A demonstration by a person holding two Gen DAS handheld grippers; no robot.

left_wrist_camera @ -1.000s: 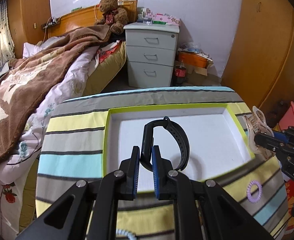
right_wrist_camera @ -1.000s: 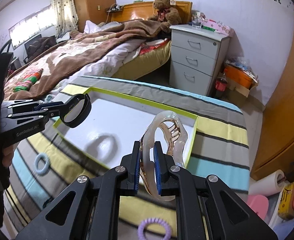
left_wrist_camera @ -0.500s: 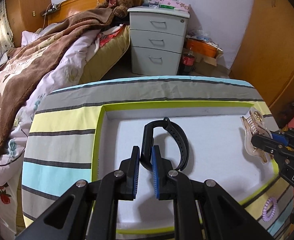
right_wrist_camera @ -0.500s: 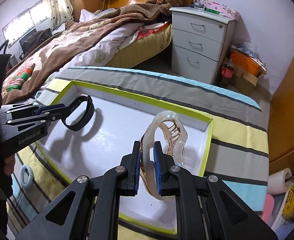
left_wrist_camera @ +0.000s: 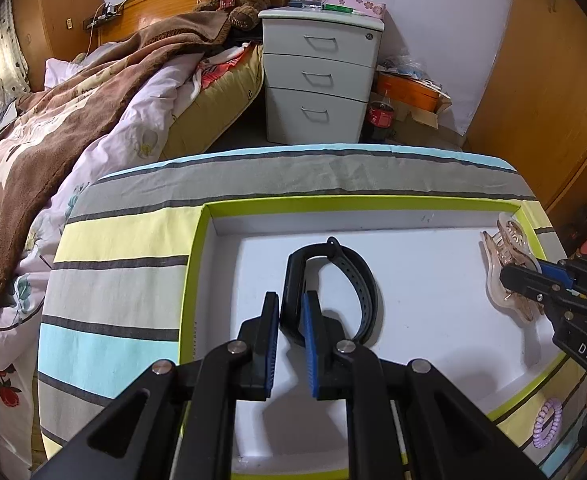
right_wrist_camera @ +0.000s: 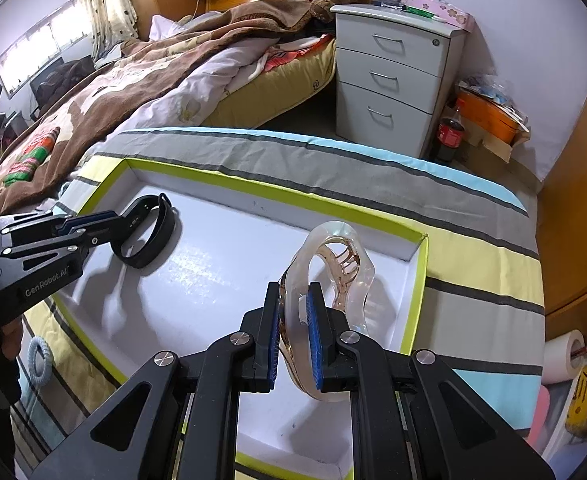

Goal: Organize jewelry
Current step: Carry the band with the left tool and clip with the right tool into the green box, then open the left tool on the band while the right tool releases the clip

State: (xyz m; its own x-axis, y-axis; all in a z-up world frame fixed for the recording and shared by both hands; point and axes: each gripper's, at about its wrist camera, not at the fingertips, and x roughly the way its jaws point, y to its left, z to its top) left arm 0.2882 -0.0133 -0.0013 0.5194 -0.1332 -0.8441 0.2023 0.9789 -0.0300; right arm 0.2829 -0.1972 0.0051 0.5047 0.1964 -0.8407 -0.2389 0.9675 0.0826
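Black wristband sits clamped in your left tool, over the white tray. Clear hair claw is pinched in your right tool, near the tray's right wall. Only the right view shows the blue hair tie; only the left shows the purple coil tie on the striped worktop.

- My black left fingers, lined in blue, are gripping a black wristband.
- My right fingers are pinching a translucent pinkish-brown hair claw.
- A white, lime-edged tray is sitting on grey, yellow and blue stripes.
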